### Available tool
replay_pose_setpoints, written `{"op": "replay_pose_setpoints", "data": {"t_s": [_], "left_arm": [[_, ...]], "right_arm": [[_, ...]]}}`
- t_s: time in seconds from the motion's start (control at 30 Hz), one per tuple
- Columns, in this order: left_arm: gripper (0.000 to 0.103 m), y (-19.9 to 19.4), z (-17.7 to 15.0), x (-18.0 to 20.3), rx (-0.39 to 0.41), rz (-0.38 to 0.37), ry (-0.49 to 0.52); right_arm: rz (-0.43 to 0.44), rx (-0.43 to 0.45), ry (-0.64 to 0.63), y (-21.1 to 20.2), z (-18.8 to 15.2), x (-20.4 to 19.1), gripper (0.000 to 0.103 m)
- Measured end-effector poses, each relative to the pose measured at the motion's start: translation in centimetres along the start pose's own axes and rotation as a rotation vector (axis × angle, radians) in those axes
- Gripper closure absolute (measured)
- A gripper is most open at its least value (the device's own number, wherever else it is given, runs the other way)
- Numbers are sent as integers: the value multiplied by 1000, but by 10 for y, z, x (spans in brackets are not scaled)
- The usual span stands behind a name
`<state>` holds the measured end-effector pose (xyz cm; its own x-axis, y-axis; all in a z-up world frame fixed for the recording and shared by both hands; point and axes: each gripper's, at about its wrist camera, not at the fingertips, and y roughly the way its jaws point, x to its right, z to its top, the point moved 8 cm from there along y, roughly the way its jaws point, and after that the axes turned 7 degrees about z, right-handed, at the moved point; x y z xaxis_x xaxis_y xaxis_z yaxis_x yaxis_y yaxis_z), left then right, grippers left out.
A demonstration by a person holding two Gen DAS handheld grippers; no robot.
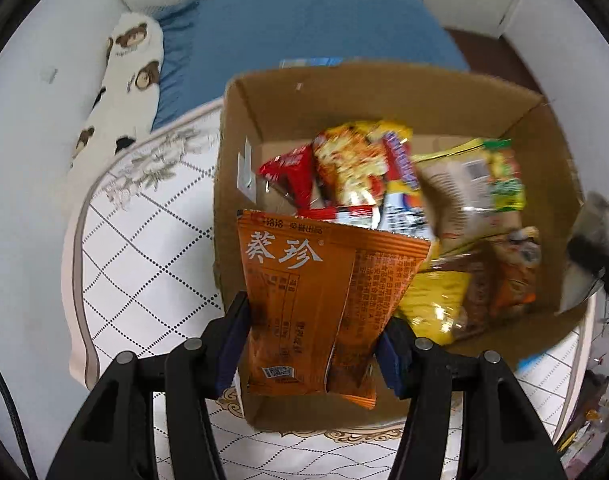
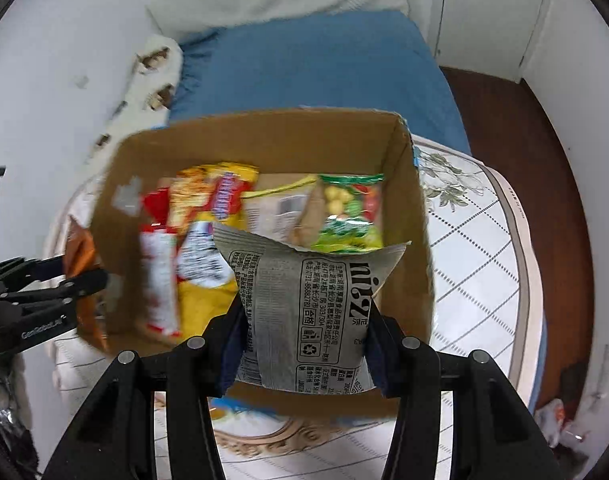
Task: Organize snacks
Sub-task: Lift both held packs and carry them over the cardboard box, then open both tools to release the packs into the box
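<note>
in the left wrist view, at the far left of the frame, a bear-print pillow (image 1: 128,80) lies along a pale wall, and a blue sheet (image 1: 304,28) fills the upper middle. below them is a white quilted mattress (image 1: 144,248) with a diamond pattern. my left gripper (image 1: 310,344) sits at the bottom centre, its jaws clamped on an orange packet (image 1: 304,304) that stands upright over the near left edge of a cardboard box (image 1: 384,88). inside the box, left to right, lie a red packet (image 1: 288,172), a yellow-orange packet (image 1: 356,160), a beige packet (image 1: 464,188) with a green end, and near the lower right a yellow bag (image 1: 432,304). much of it is blurred.

in the right wrist view, the left gripper shows at the far left edge, outside the box's left wall. the box (image 2: 264,136) fills the centre, with the red packet (image 2: 160,276) at its left and a green packet (image 2: 352,216) at its upper right. my right gripper (image 2: 304,344) is at the bottom centre, jaws clamped on a grey newsprint-pattern packet (image 2: 304,312) held over the box's near edge. the mattress (image 2: 476,260) spreads right, and a dark wooden floor (image 2: 516,160) runs along the far right.
</note>
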<state>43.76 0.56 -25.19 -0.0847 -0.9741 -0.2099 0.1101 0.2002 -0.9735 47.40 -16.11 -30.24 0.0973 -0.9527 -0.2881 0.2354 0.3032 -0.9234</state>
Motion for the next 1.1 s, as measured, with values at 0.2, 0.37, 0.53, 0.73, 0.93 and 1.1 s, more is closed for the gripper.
{"op": "replay_pose_setpoints", "data": {"t_s": [0.2, 0.37, 0.53, 0.73, 0.93, 1.1], "left_arm": [[47, 46, 2, -1, -103, -16, -33], [34, 59, 4, 0, -131, -66, -80], [14, 54, 10, 8, -95, -92, -94], [13, 29, 12, 15, -19, -107, -121], [13, -1, -2, 17, 90, -112, -170], [14, -19, -23, 14, 155, -120, -209]], "right_arm": [[-64, -97, 24, 41, 16, 26, 48], [-78, -135, 51, 64, 24, 36, 13], [-77, -132, 55, 66, 21, 37, 9], [-48, -109, 58, 56, 14, 30, 9], [-28, -59, 36, 34, -3, 14, 9], [-12, -25, 20, 17, -22, 3, 9]]}}
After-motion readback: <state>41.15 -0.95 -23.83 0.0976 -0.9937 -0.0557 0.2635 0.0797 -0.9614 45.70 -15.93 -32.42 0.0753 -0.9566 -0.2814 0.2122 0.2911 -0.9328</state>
